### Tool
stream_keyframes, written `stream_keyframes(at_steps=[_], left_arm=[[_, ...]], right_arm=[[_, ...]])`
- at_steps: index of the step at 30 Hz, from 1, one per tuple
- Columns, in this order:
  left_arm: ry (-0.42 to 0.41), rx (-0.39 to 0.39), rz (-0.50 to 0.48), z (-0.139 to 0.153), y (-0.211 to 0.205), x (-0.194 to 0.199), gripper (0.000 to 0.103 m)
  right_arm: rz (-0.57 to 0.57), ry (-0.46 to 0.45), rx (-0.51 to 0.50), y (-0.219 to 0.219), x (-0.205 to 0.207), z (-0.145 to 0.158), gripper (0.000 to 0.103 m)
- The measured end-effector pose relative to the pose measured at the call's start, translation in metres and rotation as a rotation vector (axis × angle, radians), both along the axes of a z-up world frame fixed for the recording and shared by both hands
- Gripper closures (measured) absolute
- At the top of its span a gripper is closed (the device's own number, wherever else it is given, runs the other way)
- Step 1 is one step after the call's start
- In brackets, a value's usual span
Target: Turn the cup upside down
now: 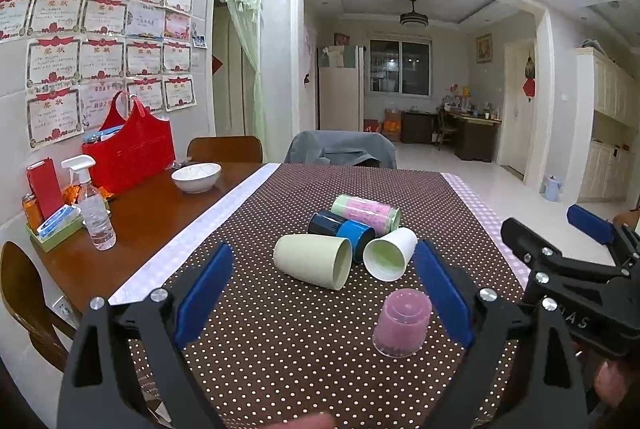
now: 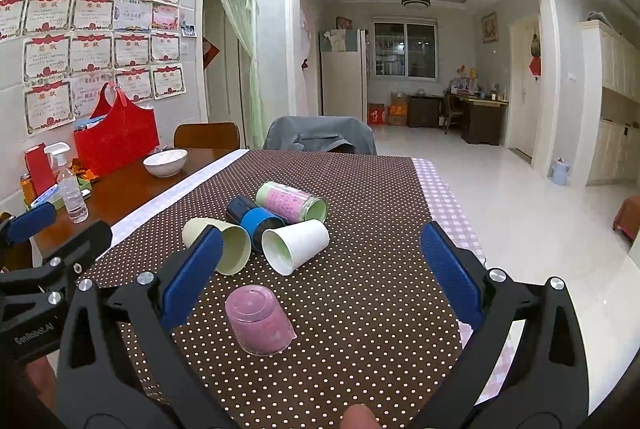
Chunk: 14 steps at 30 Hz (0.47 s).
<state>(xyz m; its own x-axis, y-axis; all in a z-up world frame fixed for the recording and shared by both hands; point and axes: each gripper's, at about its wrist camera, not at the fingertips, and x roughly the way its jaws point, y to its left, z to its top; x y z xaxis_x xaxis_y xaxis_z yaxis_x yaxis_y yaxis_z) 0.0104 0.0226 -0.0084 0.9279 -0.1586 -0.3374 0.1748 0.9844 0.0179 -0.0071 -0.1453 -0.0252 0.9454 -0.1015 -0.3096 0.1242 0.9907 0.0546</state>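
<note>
A pink cup [image 1: 402,323] stands upside down on the dotted brown tablecloth [image 1: 304,361]; it also shows in the right wrist view [image 2: 258,319]. Behind it lie several cups on their sides: a pale green cup [image 1: 314,261] [image 2: 226,249], a white paper cup [image 1: 390,255] [image 2: 296,245], a blue and black cup [image 1: 342,229] [image 2: 254,217] and a pink-and-green tumbler [image 1: 366,211] [image 2: 292,203]. My left gripper [image 1: 324,289] is open and empty, above the cloth in front of the cups. My right gripper [image 2: 324,277] is open and empty, to the right of the left one.
A white bowl [image 1: 196,176], a spray bottle [image 1: 94,205], a red bag [image 1: 130,145] and a small tray of items [image 1: 52,225] stand on the bare wood at the left. Chairs [image 1: 340,147] stand at the table's far end. The cloth's right edge [image 2: 452,197] drops to the floor.
</note>
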Motion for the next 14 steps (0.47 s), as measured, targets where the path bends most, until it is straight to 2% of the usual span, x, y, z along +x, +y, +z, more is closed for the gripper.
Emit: stream_keyframes(at_steps=[5,14], left_arm=[[-0.033,0.0,0.0,0.0008,0.0027,-0.0046,0.013],[-0.008,0.012,0.03,-0.0011,0.0008,0.0005,0.013]], right_arm=[[0.006,0.002,0.007,-0.0012,-0.0001,-0.0004,0.006],[0.007,0.007,0.021,-0.0047,0.0001,-0.0015,0.006]])
